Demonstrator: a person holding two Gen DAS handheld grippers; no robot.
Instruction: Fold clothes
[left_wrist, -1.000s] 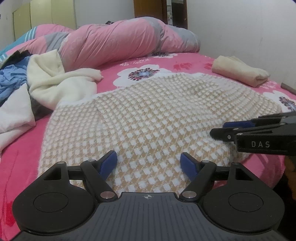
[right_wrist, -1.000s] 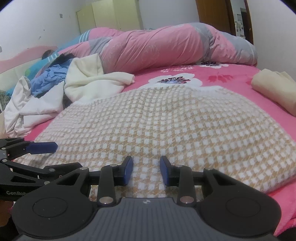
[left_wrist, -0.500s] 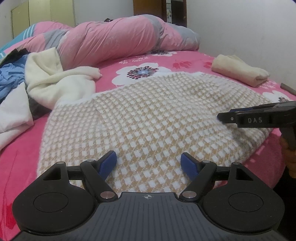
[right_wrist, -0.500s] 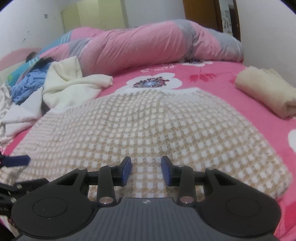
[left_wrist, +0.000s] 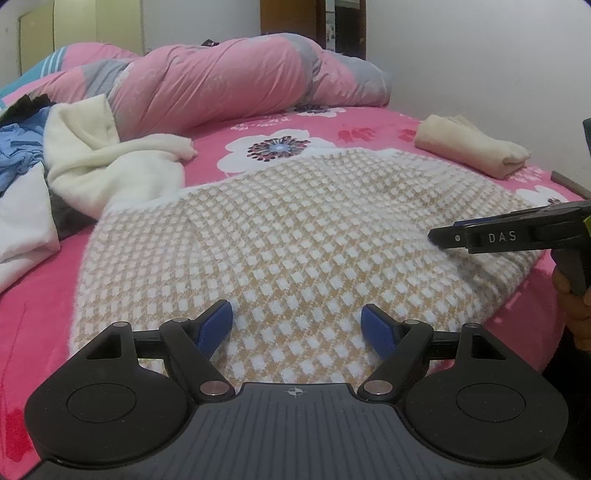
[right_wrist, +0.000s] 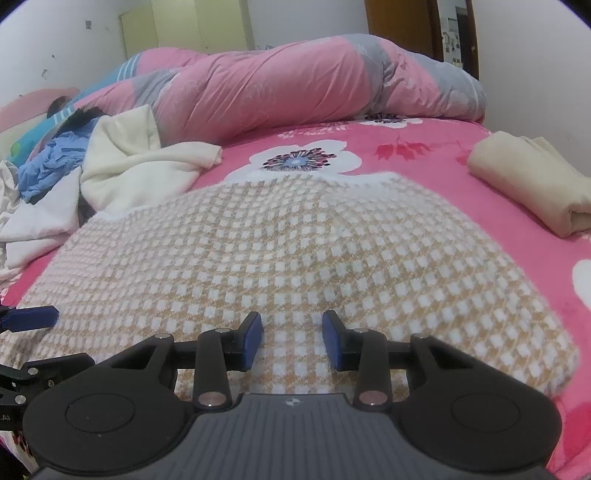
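A tan-and-white checked knit garment (left_wrist: 295, 229) lies spread flat on the pink flowered bedsheet (left_wrist: 332, 136); it also fills the middle of the right wrist view (right_wrist: 295, 251). My left gripper (left_wrist: 297, 321) hovers over its near edge, blue pads wide apart, nothing pinched. My right gripper (right_wrist: 292, 328) stands over the near edge further right, pads a narrow gap apart with only cloth beneath. From the side, the right gripper (left_wrist: 480, 236) shows above the garment's right part. One left fingertip (right_wrist: 29, 317) shows at the far left of the right wrist view.
A heap of loose clothes, cream (left_wrist: 110, 166), blue (left_wrist: 18, 147) and white, lies left of the garment. A folded cream cloth (left_wrist: 469, 151) rests at the right, near the wall. A rolled pink-and-grey duvet (left_wrist: 240, 77) crosses the back. A hand (left_wrist: 576, 306) holds the right gripper's handle.
The right gripper has shifted rightward along the garment's near edge, and the folded cream cloth shows larger in its view. The left gripper has stayed put.
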